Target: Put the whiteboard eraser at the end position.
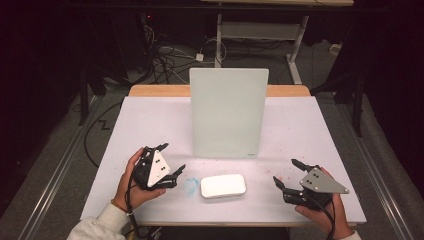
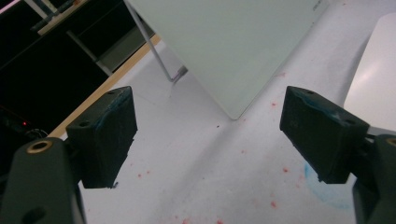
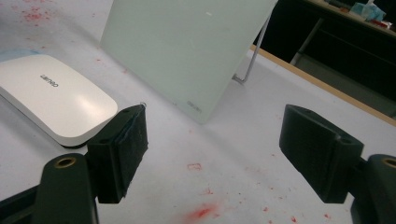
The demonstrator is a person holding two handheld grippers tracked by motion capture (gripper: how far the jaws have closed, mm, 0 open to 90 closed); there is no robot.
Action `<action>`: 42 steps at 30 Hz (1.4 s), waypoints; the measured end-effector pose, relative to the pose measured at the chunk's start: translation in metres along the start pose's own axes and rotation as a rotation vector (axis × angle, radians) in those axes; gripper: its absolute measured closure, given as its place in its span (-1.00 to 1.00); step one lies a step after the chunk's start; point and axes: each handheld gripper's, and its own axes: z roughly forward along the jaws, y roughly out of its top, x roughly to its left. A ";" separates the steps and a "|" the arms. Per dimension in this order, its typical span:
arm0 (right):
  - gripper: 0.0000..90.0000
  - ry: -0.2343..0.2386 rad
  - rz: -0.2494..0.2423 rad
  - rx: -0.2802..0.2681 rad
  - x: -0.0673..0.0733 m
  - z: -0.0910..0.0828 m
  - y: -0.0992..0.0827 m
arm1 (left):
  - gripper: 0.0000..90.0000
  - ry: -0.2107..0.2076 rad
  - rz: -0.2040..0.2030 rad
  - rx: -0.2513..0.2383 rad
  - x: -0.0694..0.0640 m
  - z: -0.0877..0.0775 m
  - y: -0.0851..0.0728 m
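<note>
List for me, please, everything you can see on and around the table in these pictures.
board: one, pale frosted green-white, standing propped on a wire stand at the table's middle
white case: one, glossy white, rounded, lying flat in front of the board, between the two grippers
table: one, white top speckled with red marks and a blue smear, wooden strip at the far edge
cables: a tangle, dark and white, on the floor beyond the table
left gripper: one, black with a grey plate, near-left of the case, jaws apart
right gripper: one, black with a grey plate, near-right of the case, jaws apart
</note>
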 end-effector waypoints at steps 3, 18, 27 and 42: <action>-0.46 -0.006 0.004 0.003 -0.001 0.001 -0.001 | -0.59 0.005 -0.034 -0.002 0.004 -0.005 -0.010; -0.46 -0.021 0.003 0.012 -0.002 0.003 -0.004 | -0.60 0.048 -0.142 0.048 0.021 -0.033 -0.054; -0.46 -0.026 0.004 0.001 -0.002 0.001 -0.004 | -0.60 0.041 -0.148 0.051 0.019 -0.032 -0.056; -0.46 -0.025 -0.008 0.002 0.002 0.001 -0.002 | -0.60 0.022 -0.125 0.061 0.015 -0.032 -0.054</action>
